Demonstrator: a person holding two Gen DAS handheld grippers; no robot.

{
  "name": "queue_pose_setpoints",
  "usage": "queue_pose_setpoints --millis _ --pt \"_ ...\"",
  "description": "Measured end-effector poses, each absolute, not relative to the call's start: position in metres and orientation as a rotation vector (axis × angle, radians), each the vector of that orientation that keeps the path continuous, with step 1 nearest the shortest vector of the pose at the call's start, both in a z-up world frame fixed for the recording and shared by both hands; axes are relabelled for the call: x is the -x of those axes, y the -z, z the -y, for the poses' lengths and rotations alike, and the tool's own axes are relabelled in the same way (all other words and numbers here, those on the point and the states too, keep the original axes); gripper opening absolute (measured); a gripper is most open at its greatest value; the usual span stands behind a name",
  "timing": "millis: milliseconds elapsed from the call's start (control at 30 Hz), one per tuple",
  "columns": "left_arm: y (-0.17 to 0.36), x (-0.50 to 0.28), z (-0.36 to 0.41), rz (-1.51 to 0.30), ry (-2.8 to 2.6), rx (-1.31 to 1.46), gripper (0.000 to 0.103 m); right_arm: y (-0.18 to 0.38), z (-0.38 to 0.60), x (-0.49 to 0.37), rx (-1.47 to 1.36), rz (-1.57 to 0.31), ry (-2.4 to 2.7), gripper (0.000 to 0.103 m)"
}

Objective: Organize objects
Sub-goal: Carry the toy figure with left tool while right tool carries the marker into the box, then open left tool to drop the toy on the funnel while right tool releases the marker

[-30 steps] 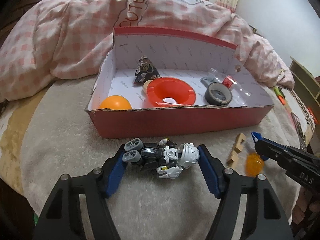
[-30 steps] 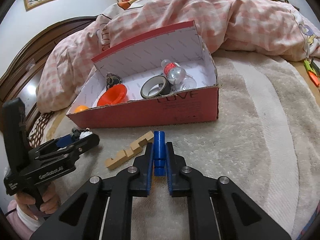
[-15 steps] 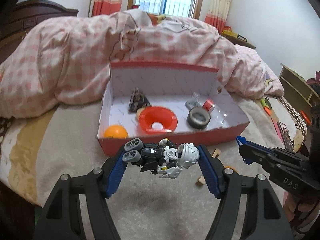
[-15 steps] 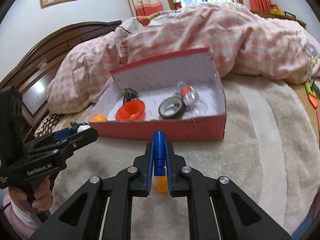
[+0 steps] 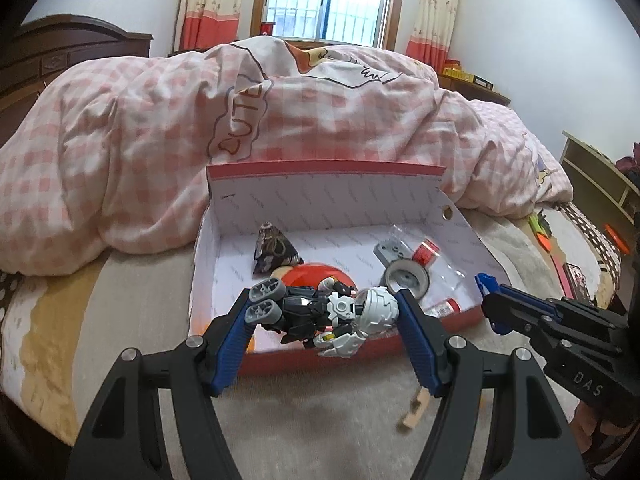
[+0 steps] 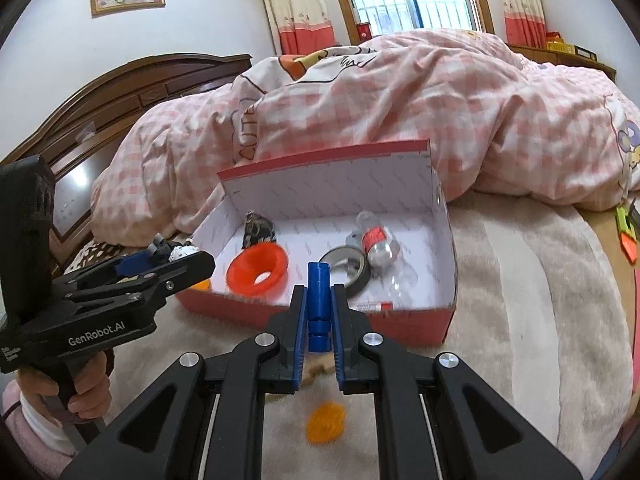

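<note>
Robot toy [image 5: 320,316] pinched sideways in left claw [image 5: 324,320], held over box [image 5: 360,356] front edge. Right claw [image 6: 319,312] clamps blue peg [image 6: 319,300], box at 12 o'clock. Orange piece [image 6: 325,422] on bed blanket [image 6: 520,320] below, at 6.

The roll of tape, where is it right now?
The roll of tape lies inside the red box, right of the orange funnel and beside the clear bottle.
</note>
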State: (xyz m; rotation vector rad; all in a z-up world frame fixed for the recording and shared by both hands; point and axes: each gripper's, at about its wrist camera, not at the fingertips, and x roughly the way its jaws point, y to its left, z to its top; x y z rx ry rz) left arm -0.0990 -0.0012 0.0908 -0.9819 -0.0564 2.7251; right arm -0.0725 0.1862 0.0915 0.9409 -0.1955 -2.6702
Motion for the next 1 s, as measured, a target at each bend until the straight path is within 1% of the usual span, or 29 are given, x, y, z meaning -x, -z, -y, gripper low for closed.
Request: queue_pose_setpoints --millis 600,1000 --pt "-0.059 0.16 -0.003 0.039 -2.739 1.083 0.069 -0.071 -0.186 0.122 -0.984 0.169 2.692 0.013" --pt "-0.047 0.173 -0.005 0.003 -2.764 1.133 0.069 -0.062 -0.187 0.131 -0.996 0.164 2.708 0.013"
